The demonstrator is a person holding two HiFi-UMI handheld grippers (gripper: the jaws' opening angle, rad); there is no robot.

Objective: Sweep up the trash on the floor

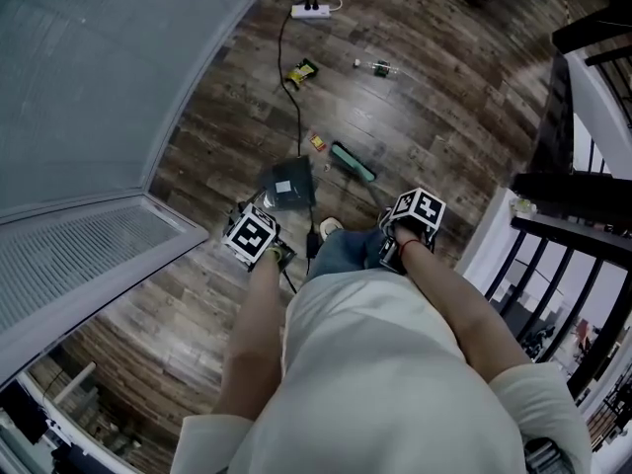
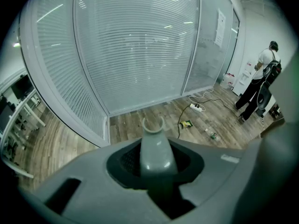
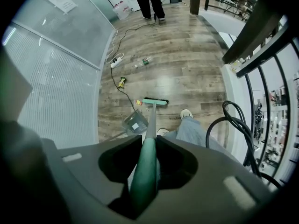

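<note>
Two grippers are at work, one in each of the person's hands.

From the head view, the dustpan (image 1: 289, 184) sits on the wooden floor (image 1: 434, 117). The left gripper (image 1: 259, 240) is on the near side of the dustpan, close to it. The right gripper (image 1: 410, 223) is further right of the dustpan. The broom head (image 1: 353, 162) lies just right of the dustpan. A red-and-yellow scrap (image 1: 317, 142) rests just past the dustpan's far edge, beside the broom head. Well beyond the dustpan are a yellow wrapper (image 1: 301, 72) and, to its right, a bottle (image 1: 378, 67). Farther off is a power strip (image 1: 310, 10), and its black cable (image 1: 293, 97) trails back to the dustpan.

In the left gripper view, the jaws are clamped around the grey dustpan handle (image 2: 155, 148), which stands up between them. Past the handle, the wrapper (image 2: 187, 123), bottle (image 2: 212, 135) and power strip (image 2: 196, 107) lie on the floor below a glass wall (image 2: 140, 45). A person (image 2: 259, 80) stands at the far right.

In the right gripper view, the jaws are closed on the green broom handle (image 3: 145, 164), which runs down to the broom head (image 3: 155, 101), just up and right of the dustpan (image 3: 134, 122). The scrap (image 3: 138, 102) sits right at the broom head's left end, just beyond the dustpan. The wrapper (image 3: 122, 82), bottle (image 3: 144, 61) and power strip (image 3: 117, 59) lie further out from the dustpan. A shoe (image 3: 186, 113) is planted to the dustpan's right.
</note>
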